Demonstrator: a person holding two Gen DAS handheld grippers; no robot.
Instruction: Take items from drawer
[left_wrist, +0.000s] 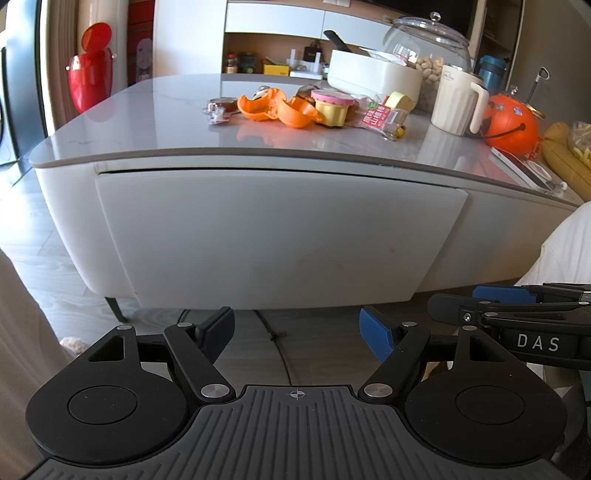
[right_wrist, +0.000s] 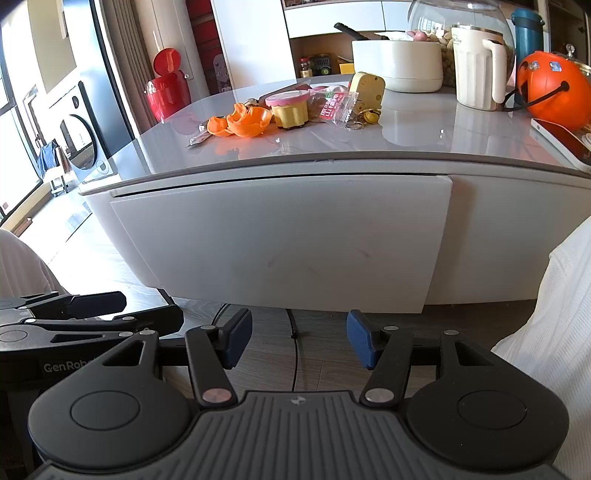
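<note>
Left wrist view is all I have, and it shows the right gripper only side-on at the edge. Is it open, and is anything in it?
Observer: The right gripper is open and empty, its blue pads apart, facing the closed drawer front.
Operator: What is far off to the left?
Observer: A blue garment hangs there, low down.
Operator: What is near the yellow case behind the red packet?
Observer: A metal key ring lies in front of it on the tabletop.
</note>
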